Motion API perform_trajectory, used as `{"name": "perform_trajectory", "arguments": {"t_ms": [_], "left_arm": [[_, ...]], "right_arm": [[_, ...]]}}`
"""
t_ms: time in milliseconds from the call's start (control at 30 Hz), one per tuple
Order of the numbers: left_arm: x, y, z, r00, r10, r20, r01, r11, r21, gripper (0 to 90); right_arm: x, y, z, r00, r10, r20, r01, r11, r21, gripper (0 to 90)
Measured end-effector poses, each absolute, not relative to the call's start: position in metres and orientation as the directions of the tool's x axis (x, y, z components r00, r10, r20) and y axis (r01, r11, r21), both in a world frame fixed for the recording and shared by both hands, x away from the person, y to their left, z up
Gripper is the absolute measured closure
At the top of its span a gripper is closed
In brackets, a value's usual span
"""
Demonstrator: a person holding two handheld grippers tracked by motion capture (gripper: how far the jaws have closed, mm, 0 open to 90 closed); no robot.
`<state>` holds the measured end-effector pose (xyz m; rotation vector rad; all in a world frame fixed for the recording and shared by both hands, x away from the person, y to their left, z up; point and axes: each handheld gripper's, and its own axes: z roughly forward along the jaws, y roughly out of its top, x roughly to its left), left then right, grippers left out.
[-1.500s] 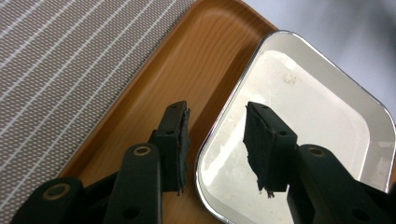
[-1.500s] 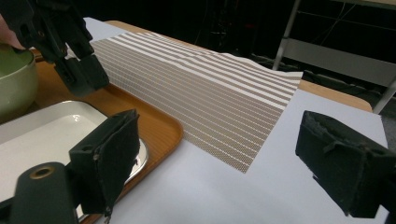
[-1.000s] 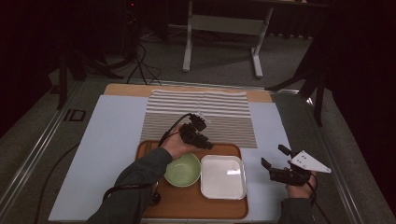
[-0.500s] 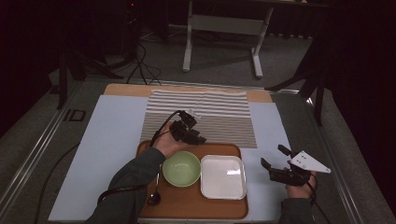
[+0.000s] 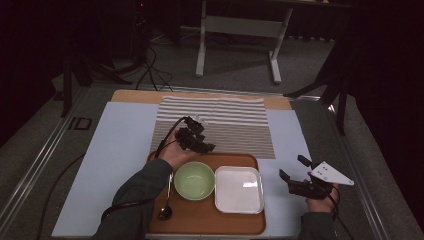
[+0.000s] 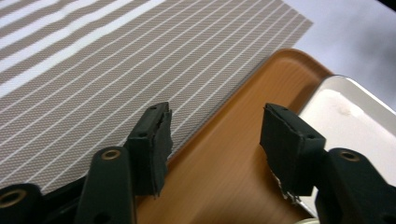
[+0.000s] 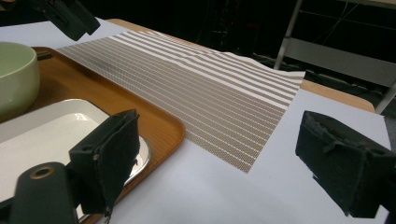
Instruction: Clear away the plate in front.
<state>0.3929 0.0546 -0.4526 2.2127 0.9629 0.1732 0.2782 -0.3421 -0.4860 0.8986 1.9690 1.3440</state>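
My left gripper (image 5: 206, 145) hovers over the far edge of the brown tray (image 5: 205, 222), just behind the green bowl (image 5: 194, 180). Its jaws have just been opening, and nothing is between them (image 6: 215, 116); below them lie the tray edge (image 6: 233, 158) and the striped placemat (image 6: 93, 70). My right gripper (image 5: 292, 166) rests open and empty on the table, right of the tray; in the right gripper view (image 7: 219, 126) its jaws stand wide apart. A white rectangular dish (image 5: 239, 189) sits beside the bowl on the tray.
A spoon (image 5: 166, 210) lies on the tray's left side, partly under the left sleeve. The striped placemat (image 5: 215, 120) lies behind the tray on the pale blue cover (image 5: 115, 150). From the right gripper I see the bowl (image 7: 16, 70), the dish (image 7: 42, 135) and the placemat (image 7: 196, 88).
The left hand has slid a little to the left, uncovering the bowl's rim, and its jaws have spread wider. The right gripper has stayed put.
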Motion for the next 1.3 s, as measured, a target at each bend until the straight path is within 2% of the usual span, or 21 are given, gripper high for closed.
{"name": "perform_trajectory", "arguments": {"t_ms": [733,1300], "left_arm": [[0.386,0.087,-0.450,0.633,0.767,-0.104,0.586,-0.387,0.712,17.8],[0.368,0.138,-0.444,0.547,0.836,-0.055,0.558,-0.315,0.768,15.3]], "right_arm": [[0.278,-0.342,-0.486,-0.600,0.795,-0.095,0.204,0.266,0.942,13.0],[0.279,-0.342,-0.486,-0.599,0.795,-0.096,0.205,0.268,0.941,13.0]]}}
